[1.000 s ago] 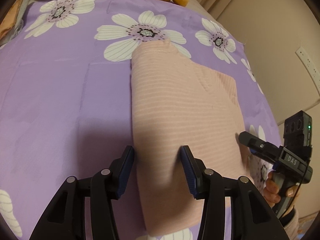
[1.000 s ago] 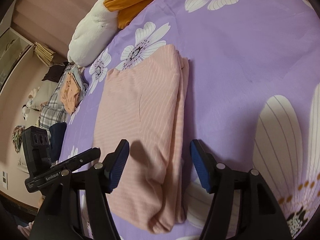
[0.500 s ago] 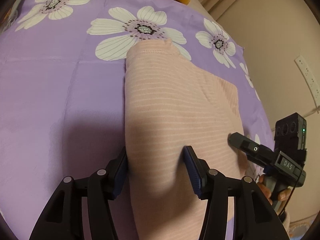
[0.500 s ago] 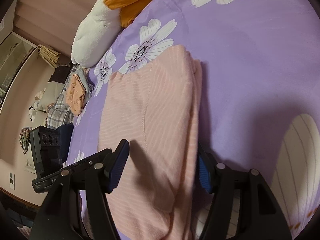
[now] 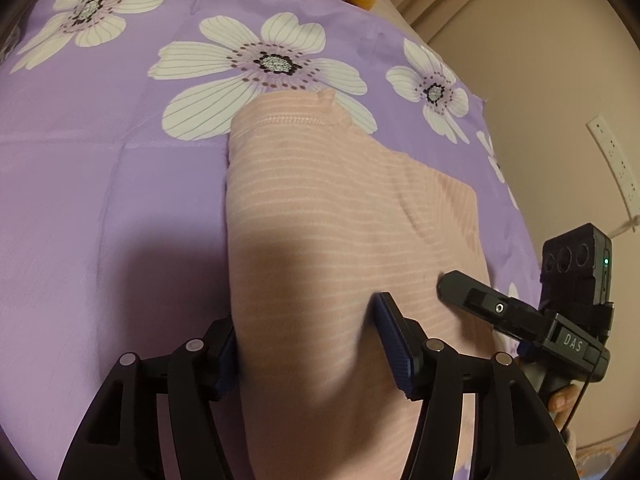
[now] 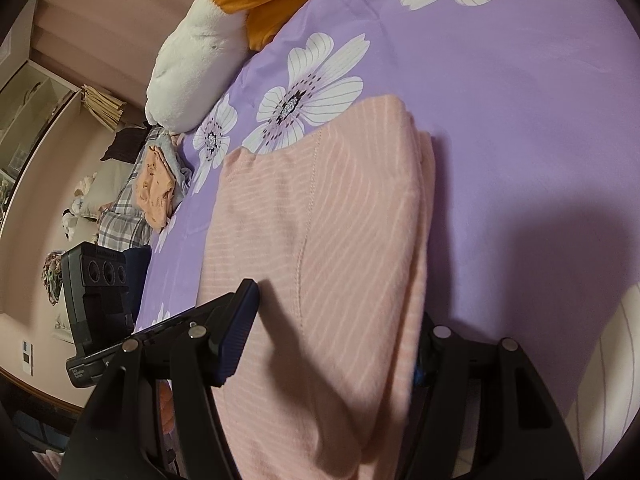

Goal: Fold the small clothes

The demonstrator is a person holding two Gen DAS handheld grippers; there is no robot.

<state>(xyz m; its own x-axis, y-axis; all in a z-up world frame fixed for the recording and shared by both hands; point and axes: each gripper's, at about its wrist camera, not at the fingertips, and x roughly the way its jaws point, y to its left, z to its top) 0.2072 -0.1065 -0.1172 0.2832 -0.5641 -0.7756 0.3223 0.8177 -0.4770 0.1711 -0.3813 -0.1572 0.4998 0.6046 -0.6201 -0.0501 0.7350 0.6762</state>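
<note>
A folded pink striped garment [image 5: 328,224] lies on a purple flowered bedsheet [image 5: 100,208]. My left gripper [image 5: 308,340] is open, its jaws astride the garment's near left edge, the left finger under the fold. The garment also shows in the right wrist view [image 6: 332,220]. My right gripper [image 6: 332,344] is open, its jaws astride the garment's near right edge, the right fingertip hidden by the cloth. The right gripper also shows in the left wrist view [image 5: 452,284] over the garment's right side.
A white and orange plush toy [image 6: 208,40] lies at the bed's far end. A pile of other clothes [image 6: 152,188] sits beyond the bed's left side. A wall with a socket strip [image 5: 616,160] is at the right.
Both grippers have moved forward and down onto the garment's near end, so its edges now lie between the jaws. The garment itself lies as before.
</note>
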